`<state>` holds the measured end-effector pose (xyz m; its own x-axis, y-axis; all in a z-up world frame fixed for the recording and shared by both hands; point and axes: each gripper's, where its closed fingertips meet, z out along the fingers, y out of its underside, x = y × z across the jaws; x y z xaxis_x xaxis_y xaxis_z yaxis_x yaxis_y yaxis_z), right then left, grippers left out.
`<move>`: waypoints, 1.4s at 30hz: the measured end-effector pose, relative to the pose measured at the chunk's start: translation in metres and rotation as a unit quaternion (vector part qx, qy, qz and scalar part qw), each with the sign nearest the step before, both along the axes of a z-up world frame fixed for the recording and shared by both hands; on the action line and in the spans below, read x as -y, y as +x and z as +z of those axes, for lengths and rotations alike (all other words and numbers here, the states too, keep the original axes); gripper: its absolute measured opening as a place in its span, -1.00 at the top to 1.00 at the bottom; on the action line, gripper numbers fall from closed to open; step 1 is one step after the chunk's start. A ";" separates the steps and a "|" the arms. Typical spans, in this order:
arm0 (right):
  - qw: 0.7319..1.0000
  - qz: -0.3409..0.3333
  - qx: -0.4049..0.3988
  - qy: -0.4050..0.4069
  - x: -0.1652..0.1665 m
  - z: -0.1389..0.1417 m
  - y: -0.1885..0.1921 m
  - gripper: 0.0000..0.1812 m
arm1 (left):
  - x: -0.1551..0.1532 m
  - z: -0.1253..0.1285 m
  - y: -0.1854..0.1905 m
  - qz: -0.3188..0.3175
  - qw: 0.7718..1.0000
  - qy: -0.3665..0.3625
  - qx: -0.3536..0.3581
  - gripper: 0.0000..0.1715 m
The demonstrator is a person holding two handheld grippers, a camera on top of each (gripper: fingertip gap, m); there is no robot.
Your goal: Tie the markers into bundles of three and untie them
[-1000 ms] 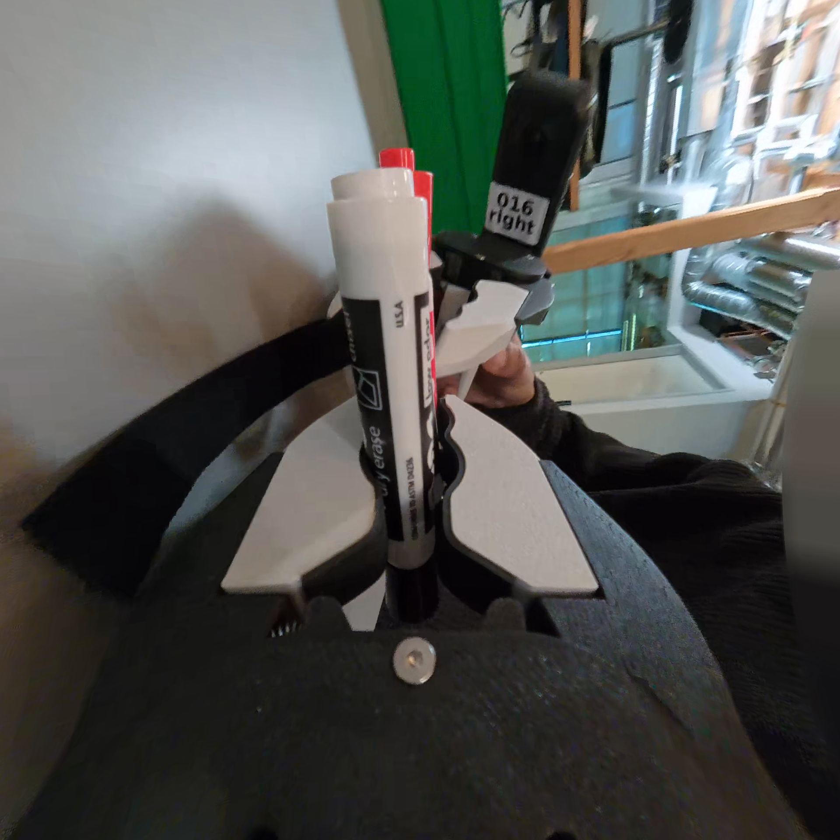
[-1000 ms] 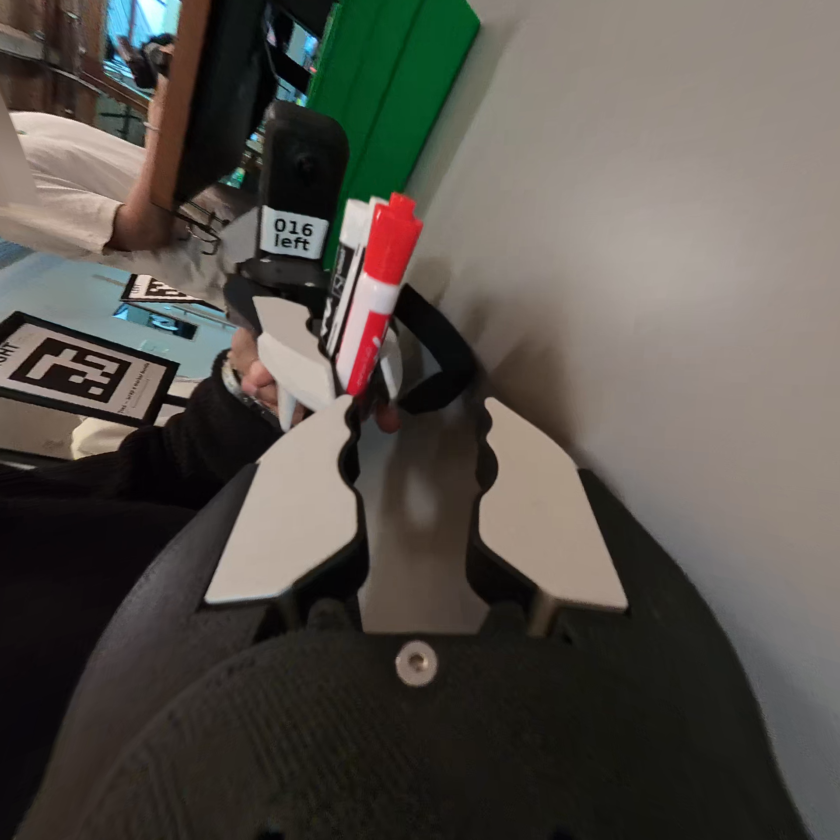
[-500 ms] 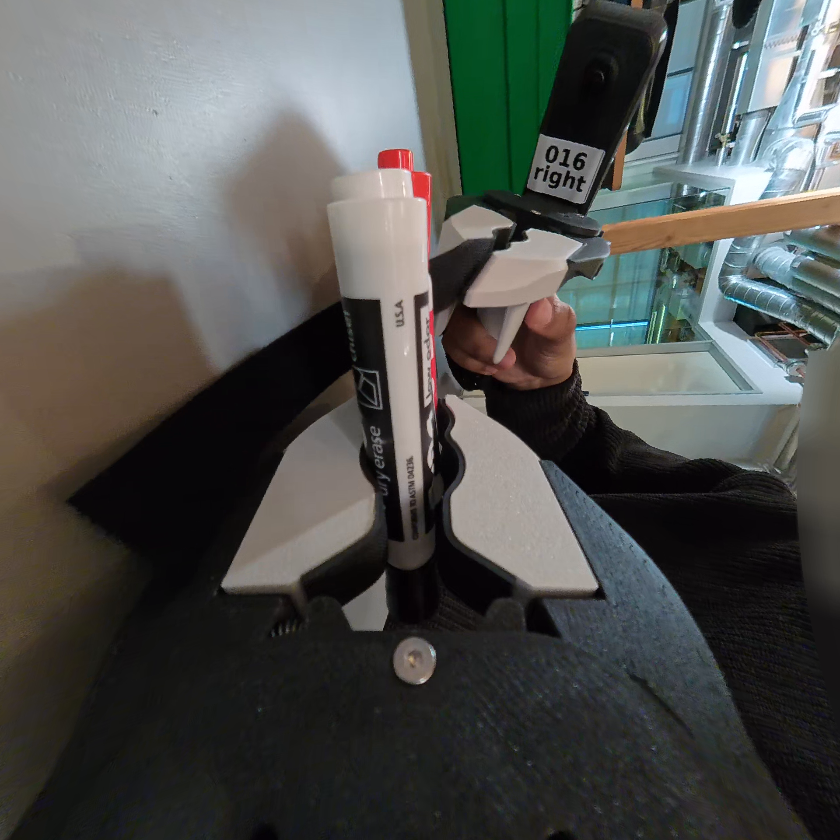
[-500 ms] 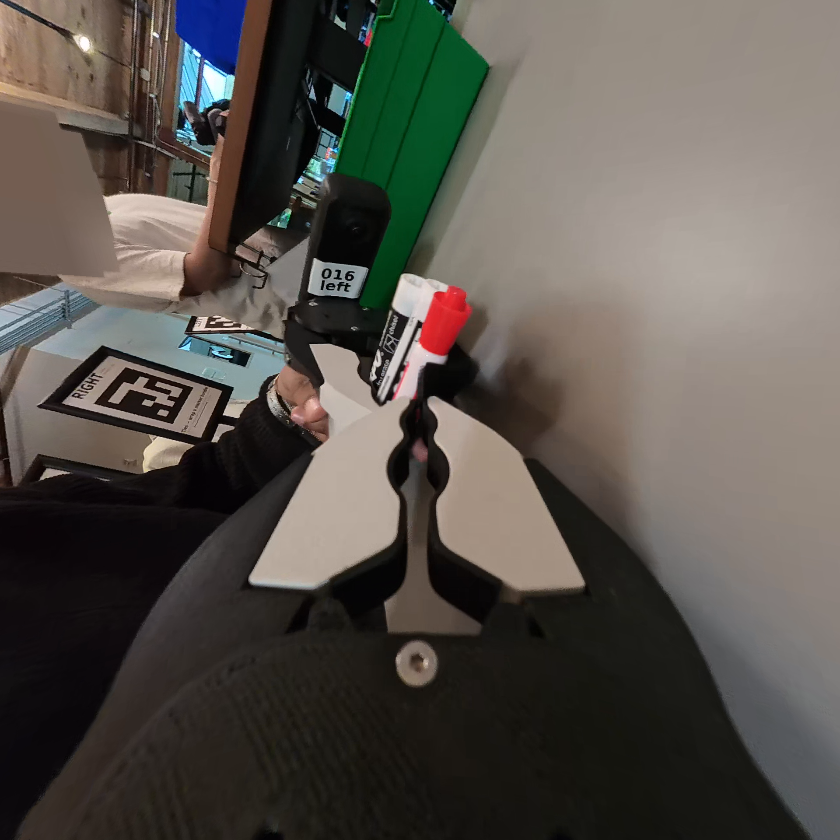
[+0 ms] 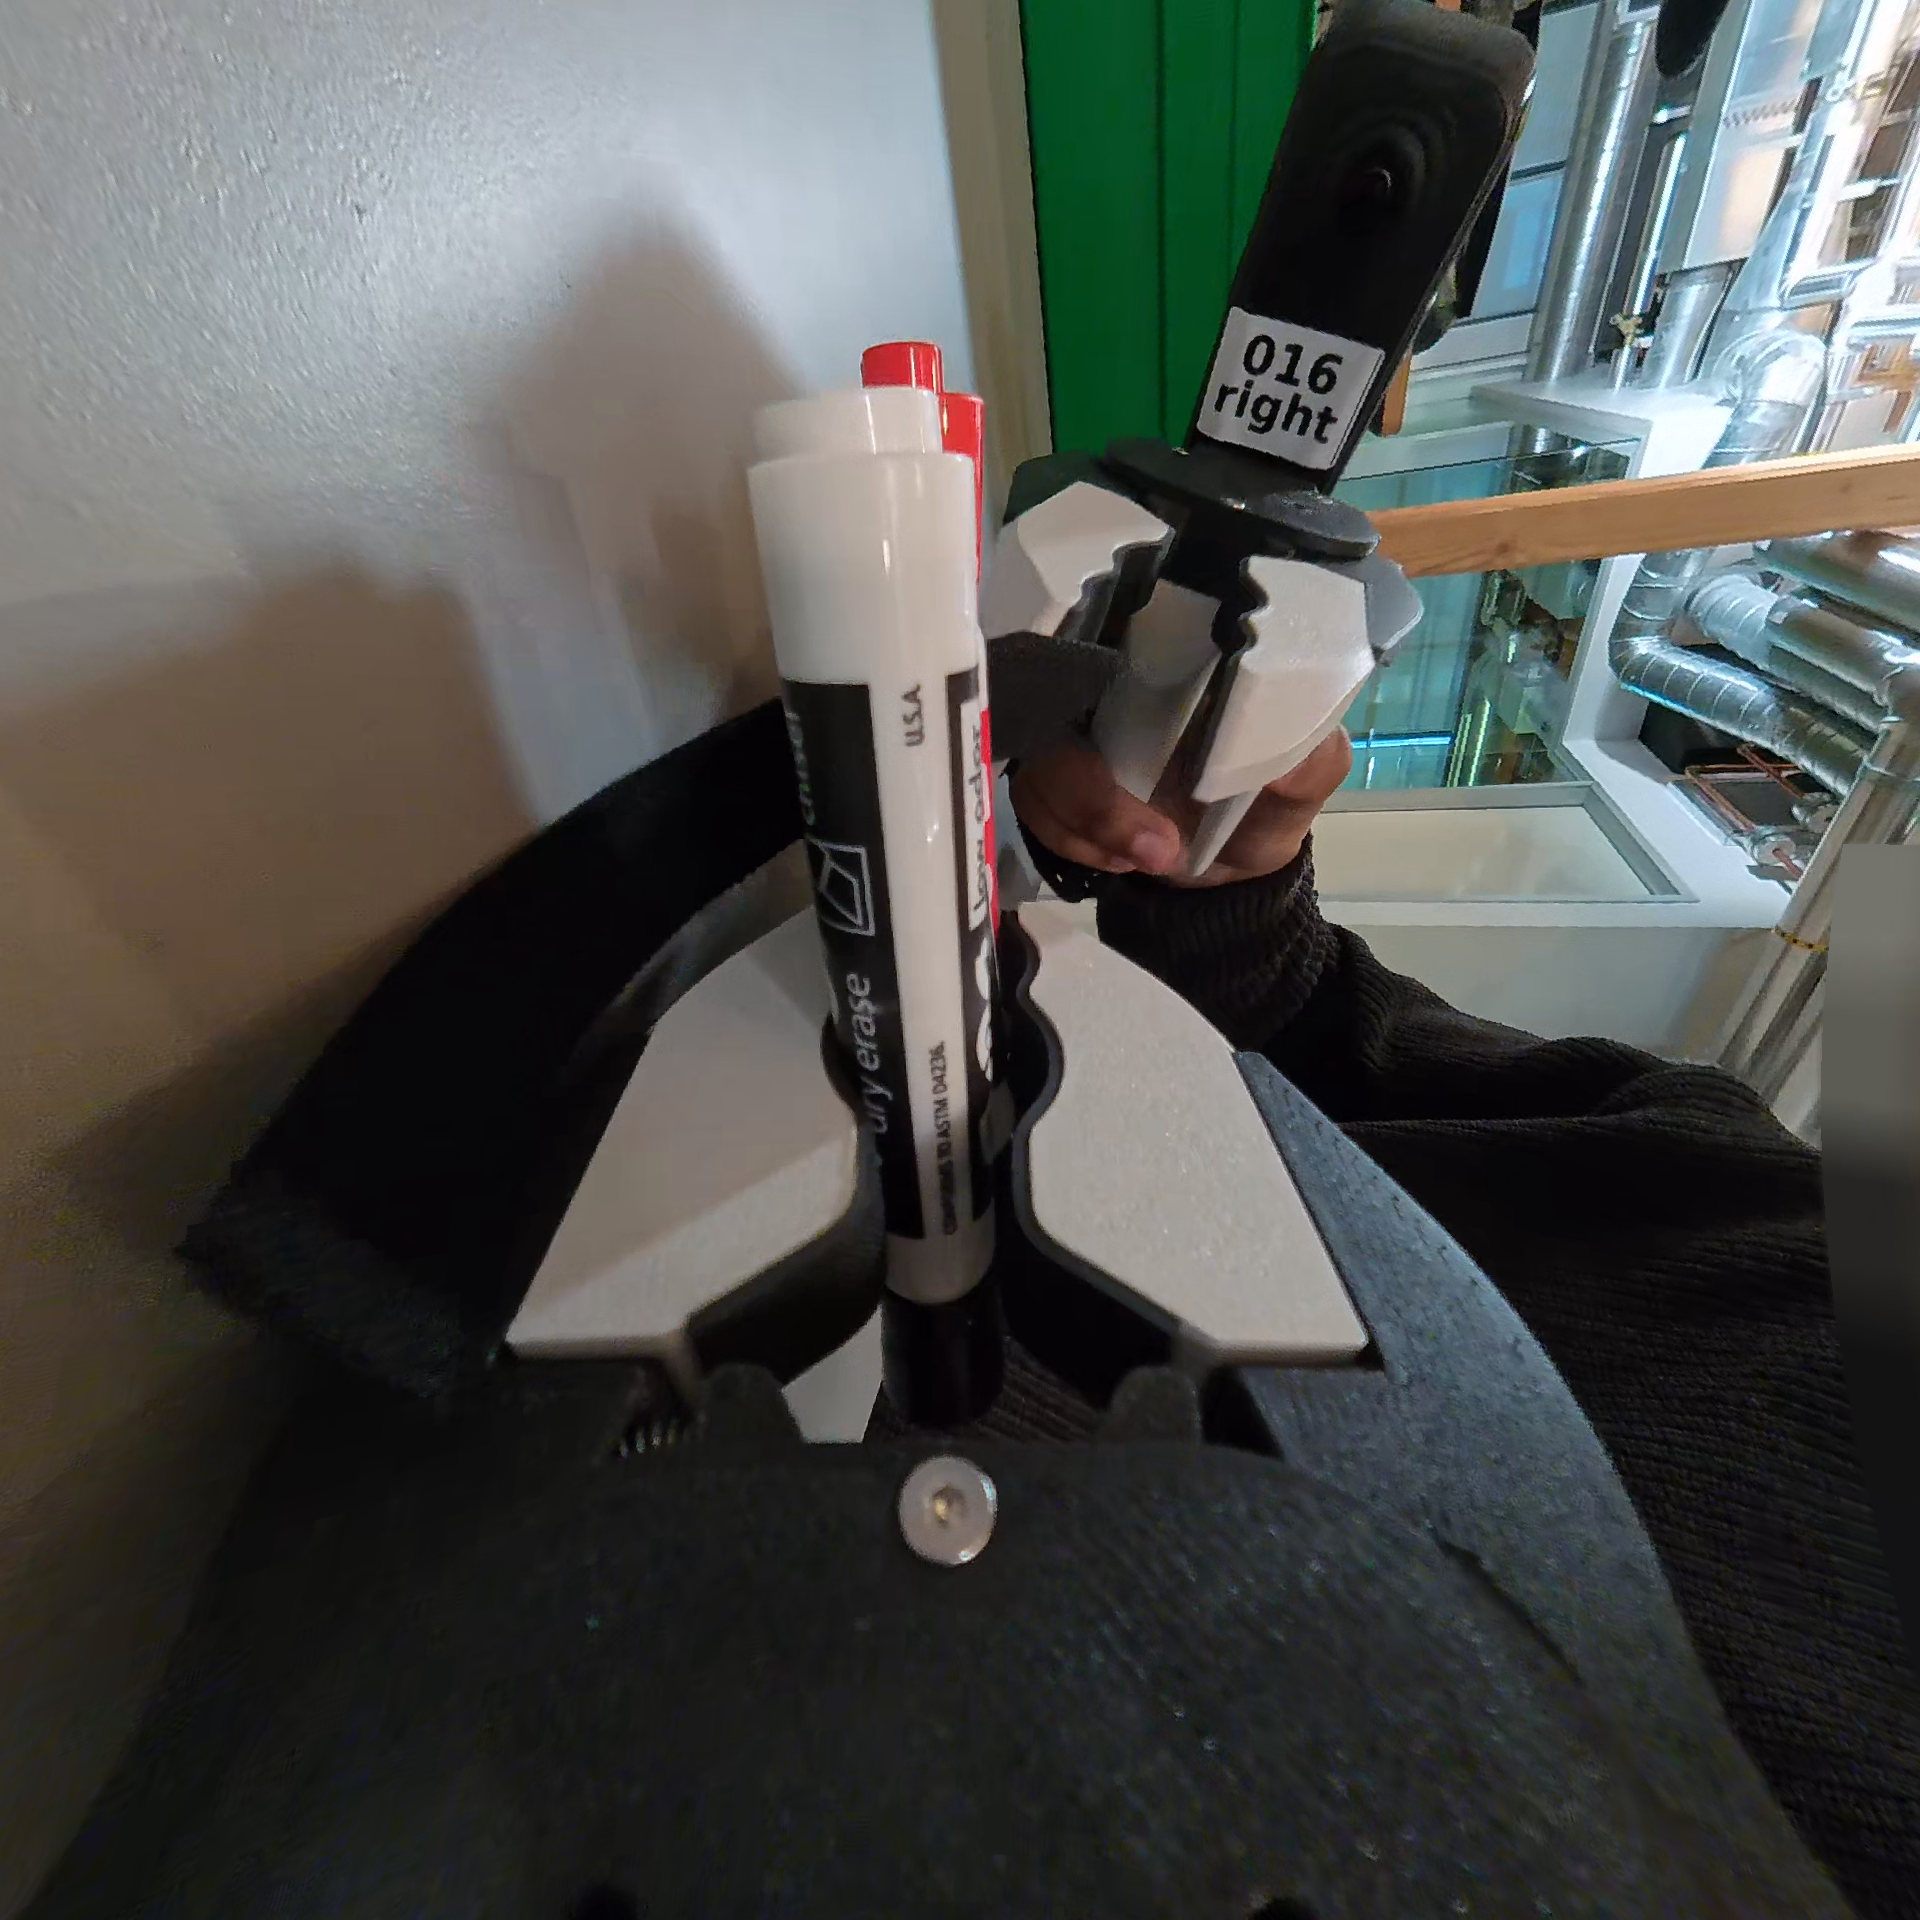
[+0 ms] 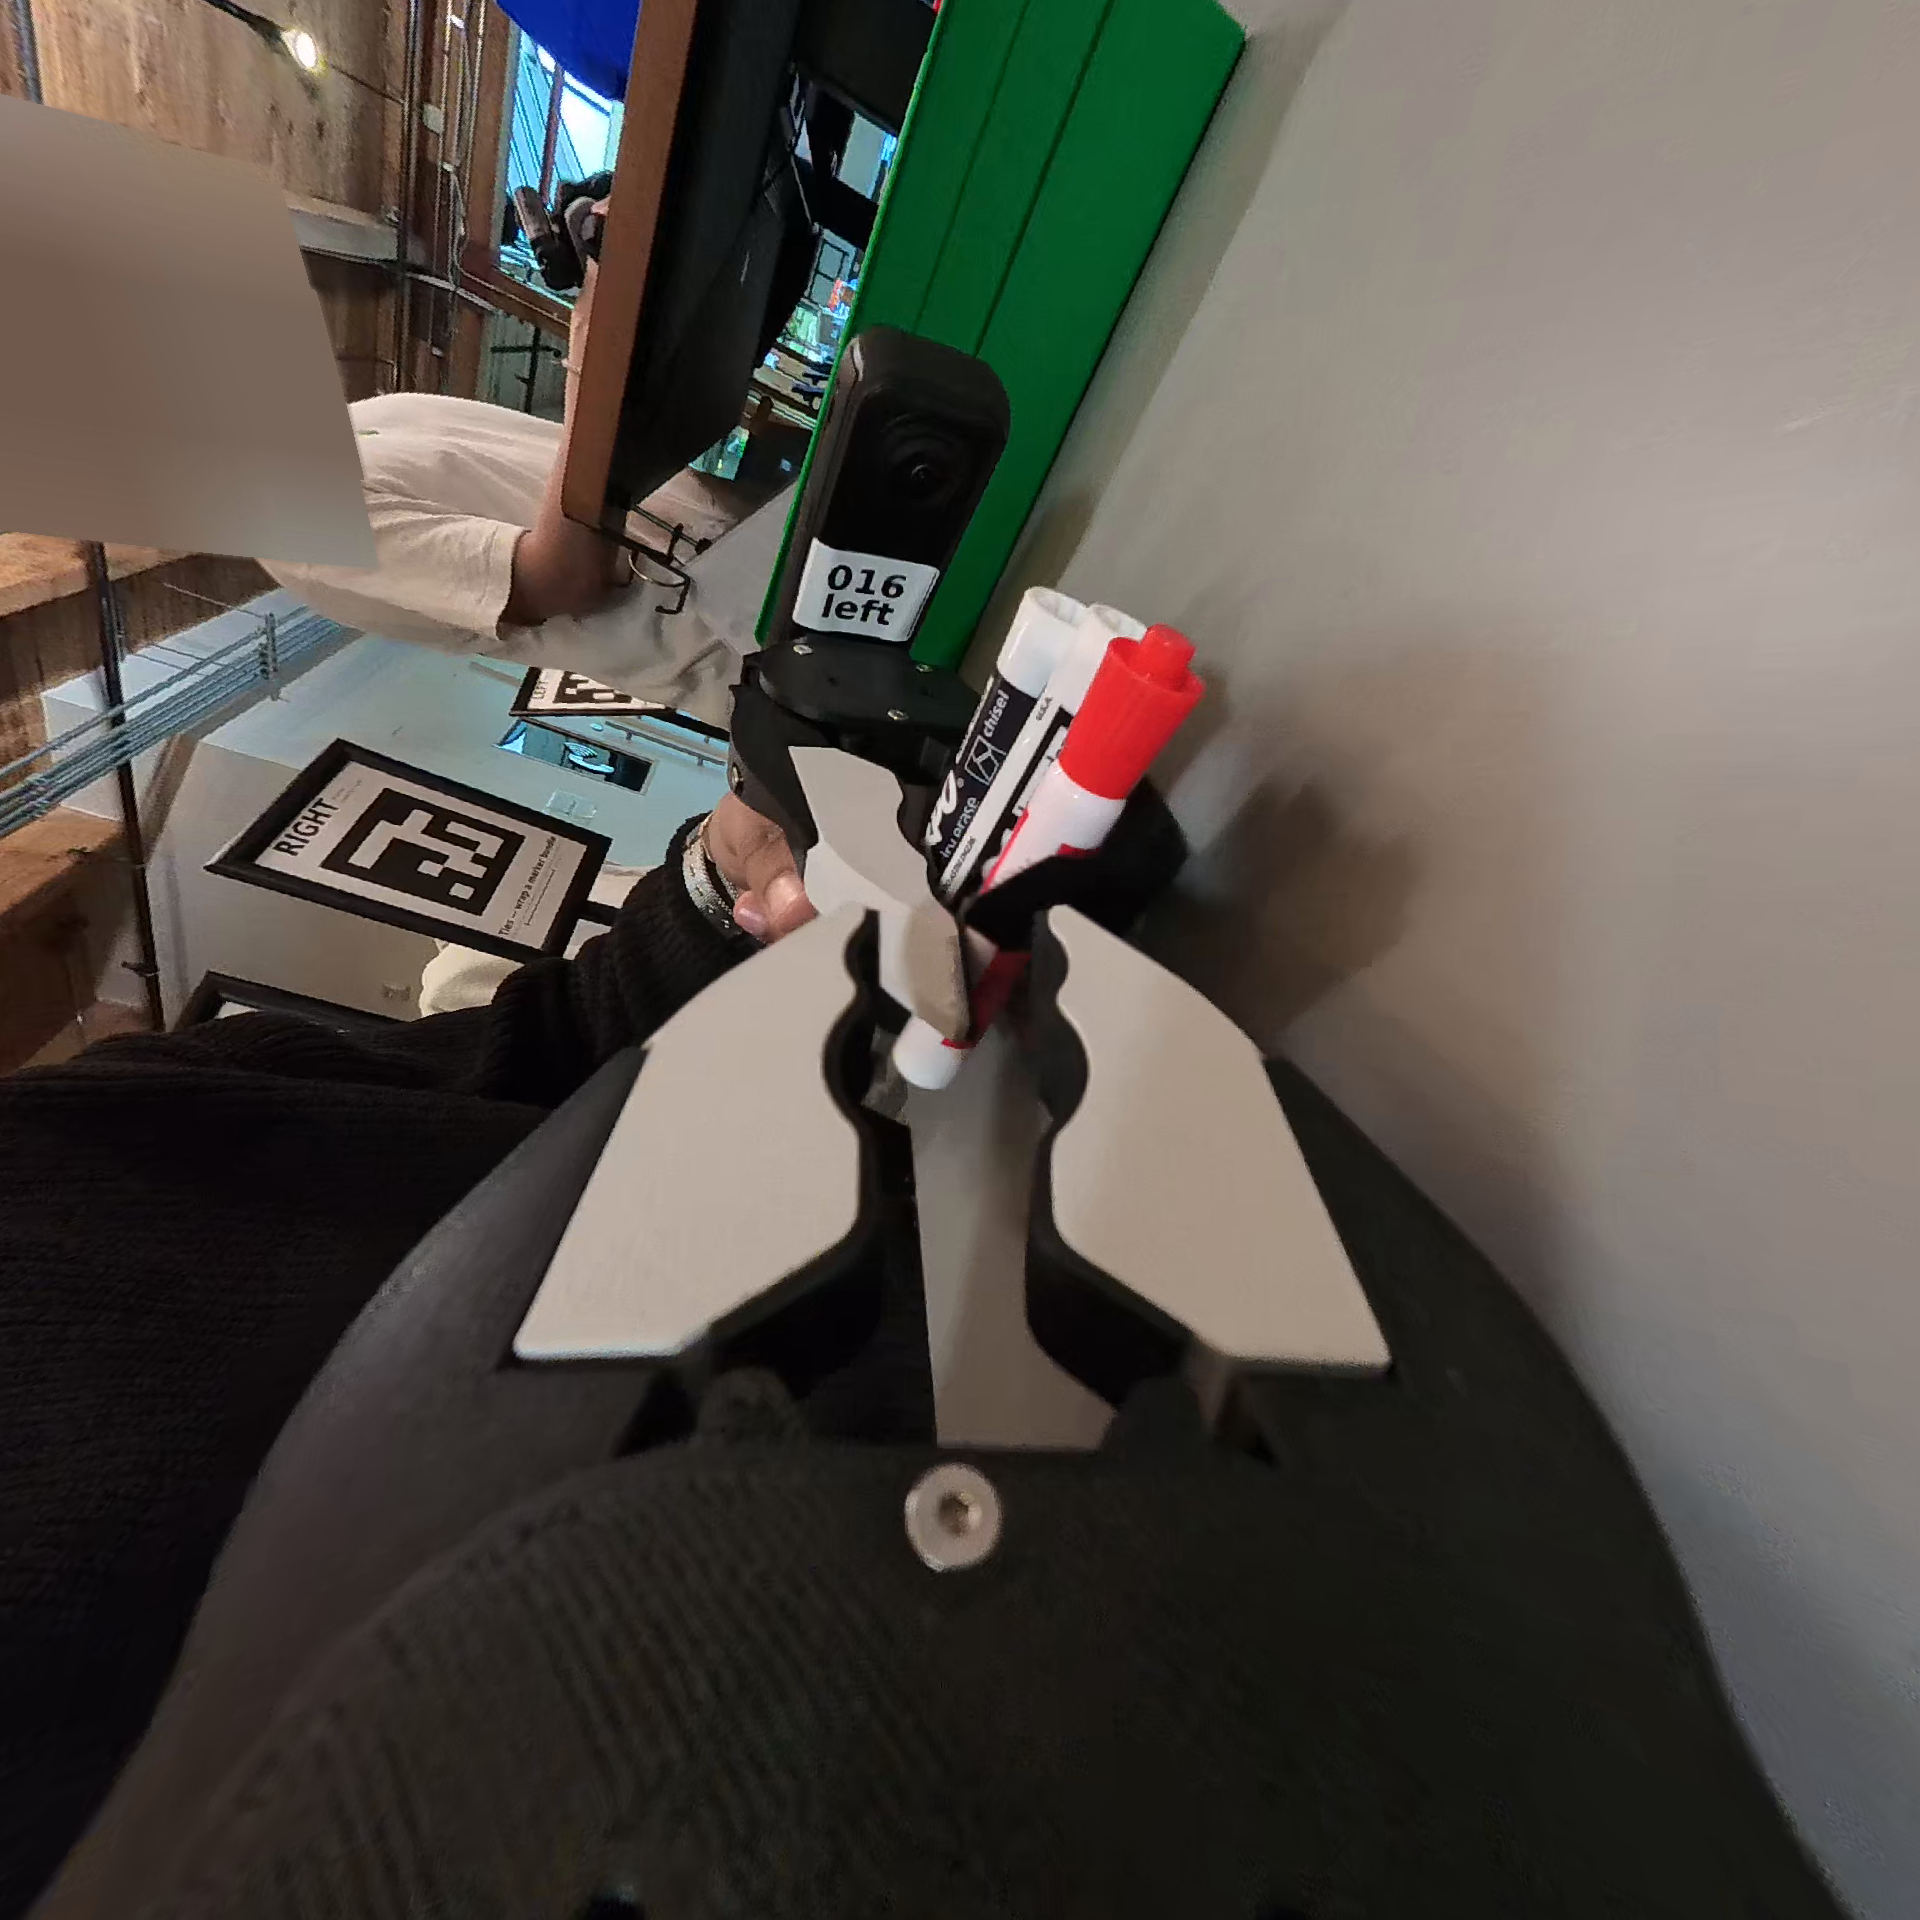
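**Markers clamped in my left gripper, strap at my right**

My left gripper [image 5: 940, 1049] is clenched on the bundle of markers [image 5: 894, 831], which stands upright between its fingers [image 5: 1143, 1174], white barrel ends and red caps pointing away from the camera. I count at least three markers from this side; one more red tip shows behind, so I cannot give a sure number. A black strap [image 5: 499, 1018] curves from the bundle out to the left and down along the pale wall [image 5: 364, 312].

My right gripper [image 6: 951, 971] has its fingers [image 6: 727, 1174] a little apart, reaching in around the strap [image 6: 1049, 883] where it wraps the marker bundle [image 6: 1049, 769]. The red-capped marker's lower end sits in the gap between them. From the left wrist view the right gripper [image 5: 1195, 727] shows just beside the markers, a piece of strap lying against its left finger; whether it is pinched I cannot tell.

A green panel [image 6: 1018, 260] stands far behind.
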<state>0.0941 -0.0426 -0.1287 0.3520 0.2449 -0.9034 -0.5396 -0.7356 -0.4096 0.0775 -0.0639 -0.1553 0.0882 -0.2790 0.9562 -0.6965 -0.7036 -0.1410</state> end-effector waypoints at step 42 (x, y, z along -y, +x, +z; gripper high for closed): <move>0.684 0.670 0.223 0.181 -0.059 -0.034 -0.075 0.83 | 0.000 0.007 -0.002 0.039 0.995 -0.087 0.007 0.75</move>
<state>0.0190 0.0169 -0.1628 -0.1863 0.7975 -0.5738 0.7587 -0.2543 -0.5997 0.0758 -0.0637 -0.1485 0.0890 -0.1013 0.9909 -0.6380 -0.7698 -0.0214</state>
